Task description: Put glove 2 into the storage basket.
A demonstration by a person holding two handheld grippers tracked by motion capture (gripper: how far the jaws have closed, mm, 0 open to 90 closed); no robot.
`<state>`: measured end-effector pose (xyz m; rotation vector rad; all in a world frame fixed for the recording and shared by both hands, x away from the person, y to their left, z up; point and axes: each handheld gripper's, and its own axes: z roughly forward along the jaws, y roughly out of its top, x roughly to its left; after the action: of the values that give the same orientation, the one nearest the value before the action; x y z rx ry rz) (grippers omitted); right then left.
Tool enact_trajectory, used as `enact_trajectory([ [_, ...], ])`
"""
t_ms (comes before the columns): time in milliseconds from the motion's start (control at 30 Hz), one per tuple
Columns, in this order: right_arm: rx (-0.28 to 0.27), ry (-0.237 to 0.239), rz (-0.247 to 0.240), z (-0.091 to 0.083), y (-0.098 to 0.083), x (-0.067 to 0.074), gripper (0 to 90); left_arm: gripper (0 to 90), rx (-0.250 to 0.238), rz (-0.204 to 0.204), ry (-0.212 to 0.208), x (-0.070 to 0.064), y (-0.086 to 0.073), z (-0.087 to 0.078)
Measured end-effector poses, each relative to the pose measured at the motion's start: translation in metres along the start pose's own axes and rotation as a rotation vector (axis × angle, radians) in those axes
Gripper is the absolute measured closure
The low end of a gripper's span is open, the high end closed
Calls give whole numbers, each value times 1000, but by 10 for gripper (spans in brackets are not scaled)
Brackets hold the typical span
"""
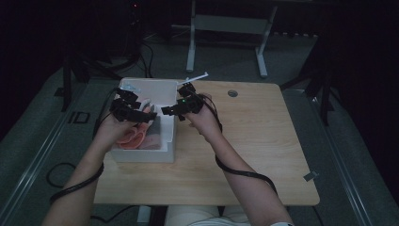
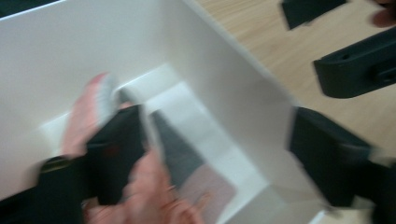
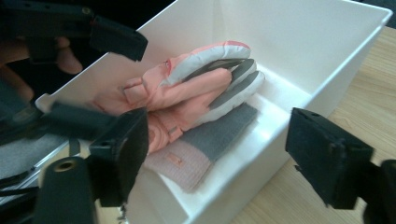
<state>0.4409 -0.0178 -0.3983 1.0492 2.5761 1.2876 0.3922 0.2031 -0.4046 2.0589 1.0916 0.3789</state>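
Observation:
A white open box point(image 1: 167, 146) stands on the left part of the wooden table point(image 1: 254, 141). In it lie pink and grey gloves point(image 3: 196, 88), stacked on a folded pink and grey knit piece point(image 3: 205, 144). My left gripper point(image 1: 141, 114) hangs over the box with its jaws wide apart. In the blurred left gripper view point(image 2: 219, 154) a glove finger point(image 2: 93, 112) lies beside the left jaw, and nothing is pressed between the pads. My right gripper point(image 1: 170, 110) is above the box's right wall point(image 3: 261, 172), open and straddling it, with the gloves just beyond its jaws point(image 3: 222, 140).
A small round hole point(image 1: 232, 93) sits near the table's far edge. A thin white piece point(image 1: 197, 76) pokes up behind the box. Table legs and cables stand on the dark floor beyond. Cables trail from both grippers along the forearms.

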Motion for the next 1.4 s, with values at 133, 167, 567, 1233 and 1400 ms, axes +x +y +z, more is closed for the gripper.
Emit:
enact_trajectory([
  [133,-19,-4,-6,-15,-9,-7,204,52,-19,18,-13,-17,3,7],
  [167,-24,-5,-7,-19,-12,-9,203,11,-19,25,-18,-21,4,9],
  [567,-44,-39,-20,-57,-55,-34,197,10,-63,121,-122,-80,6,27],
  [1233,-13,-54,-69,-68,-135,-56,188,11,-61,281,-328,-166,-16,57],
  [1400,-10,-55,-64,-71,-154,-64,189,11,-36,322,-358,-183,-27,69],
])
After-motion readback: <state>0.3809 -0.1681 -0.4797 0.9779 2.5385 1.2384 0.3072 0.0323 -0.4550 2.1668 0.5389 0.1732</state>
